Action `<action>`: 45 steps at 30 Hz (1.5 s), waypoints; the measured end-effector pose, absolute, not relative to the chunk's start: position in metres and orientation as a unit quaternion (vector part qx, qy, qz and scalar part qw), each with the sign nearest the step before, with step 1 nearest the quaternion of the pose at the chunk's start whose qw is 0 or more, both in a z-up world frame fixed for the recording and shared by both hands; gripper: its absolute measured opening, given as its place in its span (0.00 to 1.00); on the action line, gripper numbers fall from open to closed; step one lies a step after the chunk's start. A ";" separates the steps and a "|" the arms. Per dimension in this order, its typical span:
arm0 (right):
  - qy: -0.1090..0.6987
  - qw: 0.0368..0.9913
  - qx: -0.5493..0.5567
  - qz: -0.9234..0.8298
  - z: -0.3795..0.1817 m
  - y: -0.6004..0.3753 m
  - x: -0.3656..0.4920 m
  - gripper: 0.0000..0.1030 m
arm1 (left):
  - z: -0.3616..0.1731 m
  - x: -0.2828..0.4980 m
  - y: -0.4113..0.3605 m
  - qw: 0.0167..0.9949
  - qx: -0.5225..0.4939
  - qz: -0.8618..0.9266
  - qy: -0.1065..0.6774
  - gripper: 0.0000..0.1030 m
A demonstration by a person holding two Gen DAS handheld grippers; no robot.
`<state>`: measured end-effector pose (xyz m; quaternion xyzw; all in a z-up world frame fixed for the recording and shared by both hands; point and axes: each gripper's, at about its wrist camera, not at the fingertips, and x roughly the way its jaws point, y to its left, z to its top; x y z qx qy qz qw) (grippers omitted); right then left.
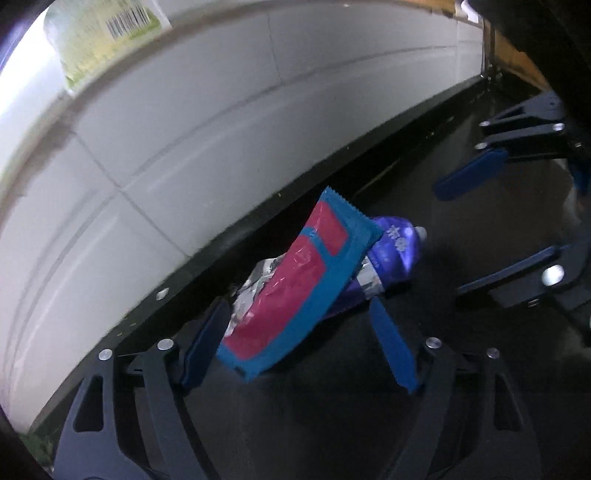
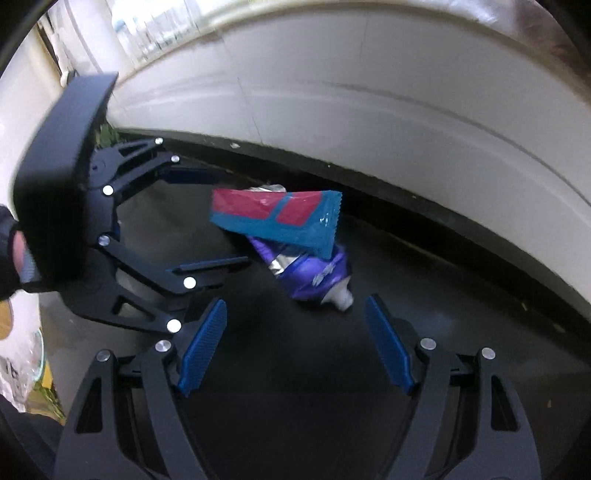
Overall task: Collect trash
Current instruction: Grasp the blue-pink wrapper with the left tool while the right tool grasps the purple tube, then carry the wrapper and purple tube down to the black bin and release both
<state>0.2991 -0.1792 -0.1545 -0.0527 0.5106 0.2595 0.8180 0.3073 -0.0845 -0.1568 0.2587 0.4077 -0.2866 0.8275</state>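
A blue and red snack wrapper (image 1: 295, 288) lies tilted over a crumpled purple and silver wrapper (image 1: 391, 251) on a dark surface. My left gripper (image 1: 299, 343) is open, its blue pads either side of the wrappers' near end, not closed on them. My right gripper (image 2: 295, 343) is open and empty, just short of the purple wrapper (image 2: 314, 273) and the blue and red wrapper (image 2: 277, 218). The right gripper also shows in the left wrist view (image 1: 491, 221) at the right, and the left gripper in the right wrist view (image 2: 210, 221) at the left.
A white curved wall (image 1: 221, 129) rises behind the dark floor (image 1: 443, 221). A green and white labelled package (image 1: 99, 40) sits above its rim at the upper left. Clear plastic items (image 2: 155, 29) show above the rim in the right wrist view.
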 end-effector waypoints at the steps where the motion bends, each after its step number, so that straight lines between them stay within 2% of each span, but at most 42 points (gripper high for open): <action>1: 0.512 0.816 -0.060 0.262 -0.161 -0.177 0.306 0.73 | -0.160 0.311 -0.084 0.824 0.259 -0.292 0.410 0.69; 4: 0.515 0.807 -0.083 0.276 -0.175 -0.173 0.318 0.73 | -0.166 0.319 -0.081 0.813 0.259 -0.312 0.418 0.59; 6: 0.515 0.802 -0.100 0.288 -0.182 -0.169 0.324 0.73 | -0.169 0.323 -0.079 0.806 0.259 -0.324 0.422 0.45; 8: 0.512 0.798 -0.108 0.299 -0.184 -0.168 0.327 0.73 | -0.168 0.324 -0.077 0.800 0.255 -0.334 0.429 0.25; 10: 0.507 0.796 -0.119 0.310 -0.185 -0.165 0.330 0.72 | -0.164 0.323 -0.072 0.800 0.243 -0.333 0.436 0.15; 11: 0.505 0.793 -0.128 0.315 -0.185 -0.163 0.330 0.71 | -0.162 0.323 -0.070 0.799 0.236 -0.334 0.440 0.07; 13: 0.502 0.787 -0.149 0.326 -0.186 -0.157 0.330 0.71 | -0.155 0.319 -0.064 0.797 0.218 -0.340 0.449 0.02; 18: 0.496 0.779 -0.180 0.339 -0.187 -0.141 0.334 0.70 | -0.138 0.301 -0.048 0.804 0.201 -0.325 0.456 0.01; 19: 0.496 0.777 -0.185 0.340 -0.190 -0.139 0.338 0.68 | -0.135 0.298 -0.043 0.807 0.194 -0.317 0.458 0.01; 21: 0.496 0.774 -0.194 0.343 -0.192 -0.136 0.342 0.56 | -0.128 0.288 -0.035 0.816 0.176 -0.294 0.465 0.01; 27: 0.511 0.770 -0.181 0.336 -0.180 -0.127 0.308 0.46 | -0.105 0.244 -0.009 0.846 0.119 -0.207 0.476 0.01; 28: 0.510 0.776 -0.168 0.331 -0.172 -0.128 0.297 0.18 | -0.101 0.238 -0.007 0.850 0.111 -0.194 0.477 0.02; 35: 0.528 0.792 -0.097 0.292 -0.150 -0.129 0.219 0.18 | -0.080 0.176 0.000 0.868 0.055 -0.133 0.475 0.02; 45: 0.526 0.812 -0.031 0.249 -0.120 -0.122 0.119 0.18 | -0.077 0.089 0.012 0.873 0.053 -0.124 0.469 0.02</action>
